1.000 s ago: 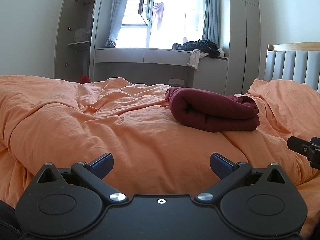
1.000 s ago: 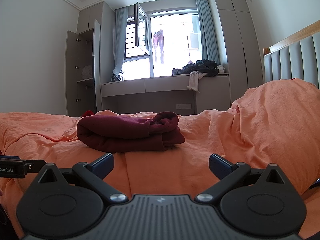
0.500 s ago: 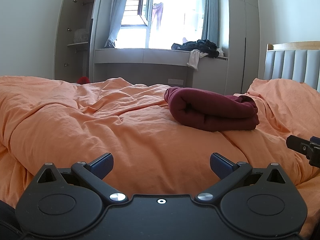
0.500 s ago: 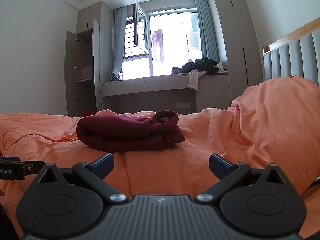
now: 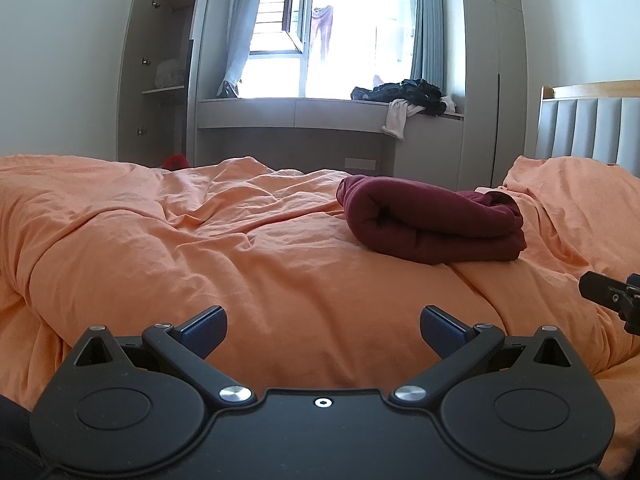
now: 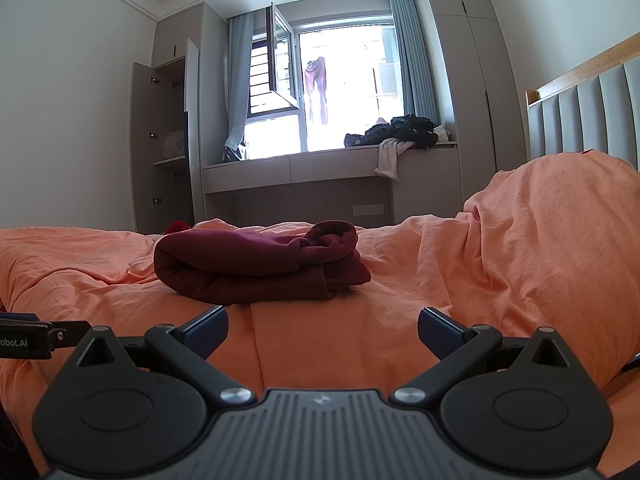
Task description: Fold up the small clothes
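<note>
A dark red garment [image 5: 432, 222] lies folded into a thick bundle on the orange duvet [image 5: 200, 248]. In the right wrist view the same folded garment [image 6: 256, 266] rests just ahead, a little left of centre. My left gripper [image 5: 322, 326] is open, low over the duvet, well short of the bundle and to its left. My right gripper [image 6: 322, 326] is open too, with nothing between its fingers, a short way in front of the bundle. Each gripper's body shows at the edge of the other's view.
A raised hump of orange duvet [image 6: 560, 232] sits at the right, below a padded headboard [image 6: 592, 116]. Beyond the bed are a window bench with a heap of dark clothes [image 5: 404, 94], an open wardrobe [image 5: 164, 80], and a small red item [image 5: 175, 161].
Both grippers have stayed open and almost still. The views have dipped slightly, so the bundle sits a touch higher in frame.
</note>
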`<state>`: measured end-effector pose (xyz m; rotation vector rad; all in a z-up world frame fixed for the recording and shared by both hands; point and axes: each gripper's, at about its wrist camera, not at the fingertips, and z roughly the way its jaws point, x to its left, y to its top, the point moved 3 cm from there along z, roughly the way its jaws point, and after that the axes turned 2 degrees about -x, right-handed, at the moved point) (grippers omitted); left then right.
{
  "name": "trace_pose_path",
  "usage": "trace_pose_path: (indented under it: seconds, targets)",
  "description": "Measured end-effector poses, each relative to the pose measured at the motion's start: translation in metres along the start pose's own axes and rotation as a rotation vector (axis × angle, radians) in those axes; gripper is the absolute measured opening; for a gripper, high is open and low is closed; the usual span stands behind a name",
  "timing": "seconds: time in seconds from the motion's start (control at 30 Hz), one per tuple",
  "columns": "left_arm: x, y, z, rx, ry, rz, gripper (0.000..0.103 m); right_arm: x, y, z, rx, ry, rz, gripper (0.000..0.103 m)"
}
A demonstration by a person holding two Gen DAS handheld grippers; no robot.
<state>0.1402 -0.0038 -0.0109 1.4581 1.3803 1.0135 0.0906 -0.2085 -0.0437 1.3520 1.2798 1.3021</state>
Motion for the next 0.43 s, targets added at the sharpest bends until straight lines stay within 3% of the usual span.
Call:
trace_pose_path:
  seconds: [0.43]
  targets:
    - [-0.0004, -0.0003, 0.0009, 0.004, 0.0, -0.001, 0.103, -0.0003, 0.0004, 0.0003, 0.001, 0.0, 0.001, 0.103]
